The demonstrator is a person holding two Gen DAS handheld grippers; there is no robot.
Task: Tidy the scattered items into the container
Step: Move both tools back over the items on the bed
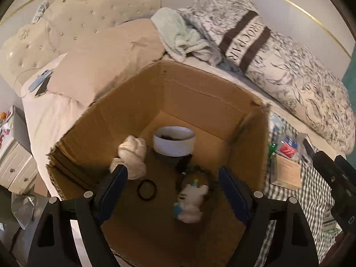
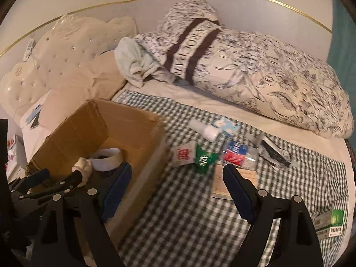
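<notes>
A: One bed [image 2: 200,233] carries everything, under a green-checked cover. The largest item on it?

B: The patterned duvet [image 2: 255,71] along the far side. Next, the open cardboard box [image 1: 200,93], which is the container.

A: Contents of the box?

B: A white bowl [image 1: 173,144], a cream cloth bundle [image 1: 133,155], a white plush toy [image 1: 191,200] and a black hair tie [image 1: 146,190], all on its floor.

A: Items outside the box?

B: Scattered on the checked cover, just right of the box: a flat wooden-coloured box [image 2: 242,178], a clear red-and-blue packet [image 2: 235,153], a white bottle [image 2: 204,130], a green sachet [image 2: 203,159] and a black-and-white packet [image 2: 274,153].

A: Gripper status?

B: Left gripper [image 1: 173,178]: jaws wide, above the box interior, nothing between them. Right gripper [image 2: 176,175]: jaws wide, empty, over the box's right wall and the cover; its right finger overlaps the flat box in the view, contact not determinable.
</notes>
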